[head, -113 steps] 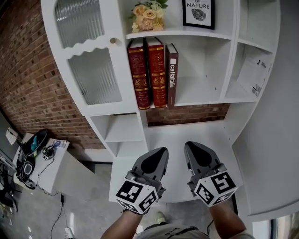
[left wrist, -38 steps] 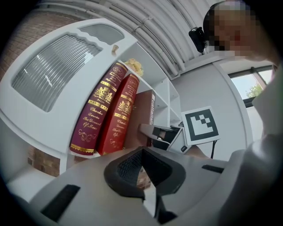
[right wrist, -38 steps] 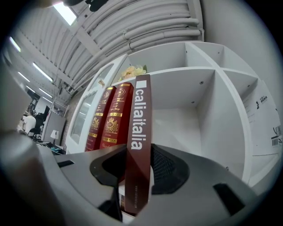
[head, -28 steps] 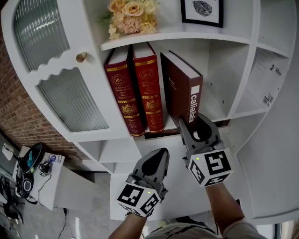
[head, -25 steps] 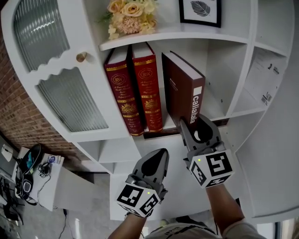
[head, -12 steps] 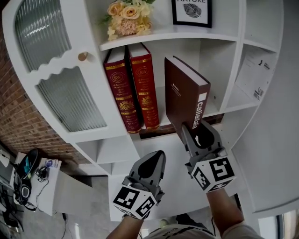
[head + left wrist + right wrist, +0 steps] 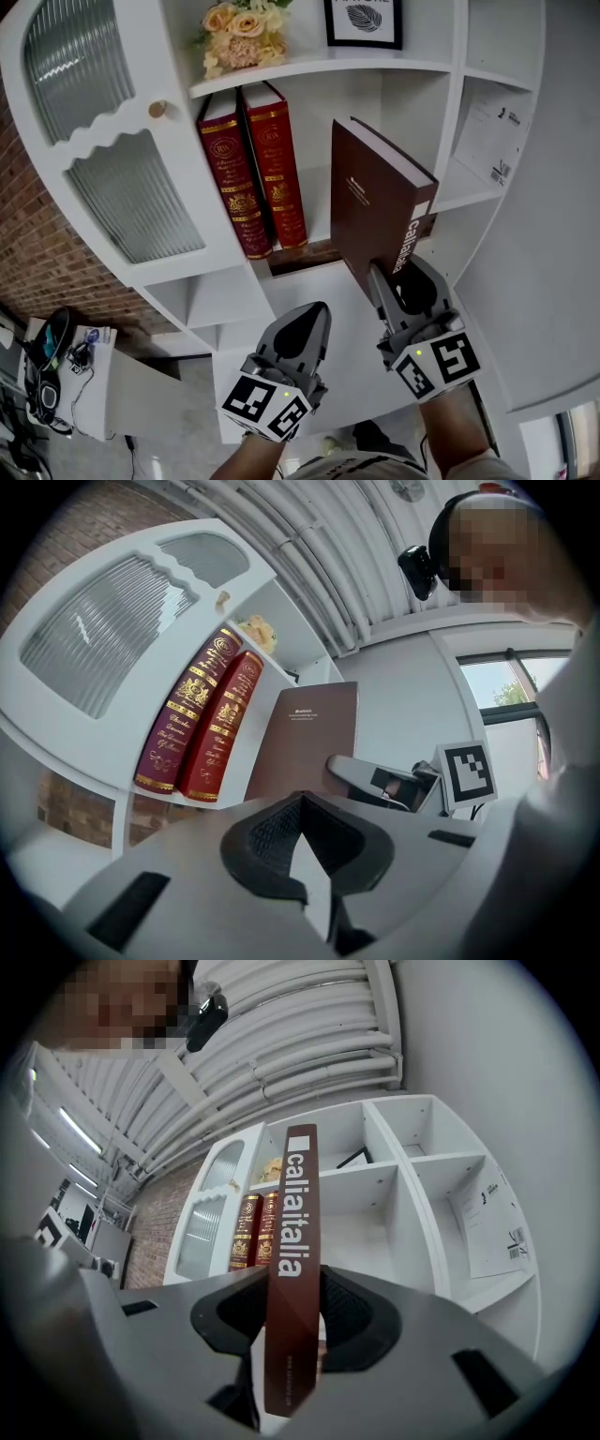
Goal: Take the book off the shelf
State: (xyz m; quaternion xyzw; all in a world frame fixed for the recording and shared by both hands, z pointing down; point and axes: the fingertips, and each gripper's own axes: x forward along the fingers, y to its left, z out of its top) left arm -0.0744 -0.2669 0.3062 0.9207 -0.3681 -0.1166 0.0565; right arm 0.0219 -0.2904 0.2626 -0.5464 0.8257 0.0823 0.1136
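Brick wall (image 7: 37,234) fills the far left of the head view. Below it a small white table (image 7: 98,361) carries dark gear too small to make out.

Next comes the white shelf (image 7: 309,67). Its cupboard door (image 7: 122,178) has ribbed glass and a round knob (image 7: 157,110). On the top board stand a bunch of pale flowers (image 7: 234,33) and, to their right, a framed picture (image 7: 364,14).

In the compartment below, two red books (image 7: 248,183) stand side by side and lean a little to the left, touching each other.

The left gripper (image 7: 314,319) hangs low in front of the shelf, beside the right one. Its own view shows the jaws drawn together at the tips with nothing between them.

To the right of the red books, and clearly apart from them, is the brown book (image 7: 375,206). It is tilted, with its top toward the shelf. Its front cover faces left and its spine with white lettering faces the person. It stands forward of the red books, in front of the open middle compartment. Whether its lower corner touches the board cannot be told.

The right gripper (image 7: 401,281) is clamped on the bottom end of the brown book. In the right gripper view the spine runs straight up between the two jaws, which press on either cover.

Farthest right, a printed sheet of paper (image 7: 487,127) sits in a side compartment.
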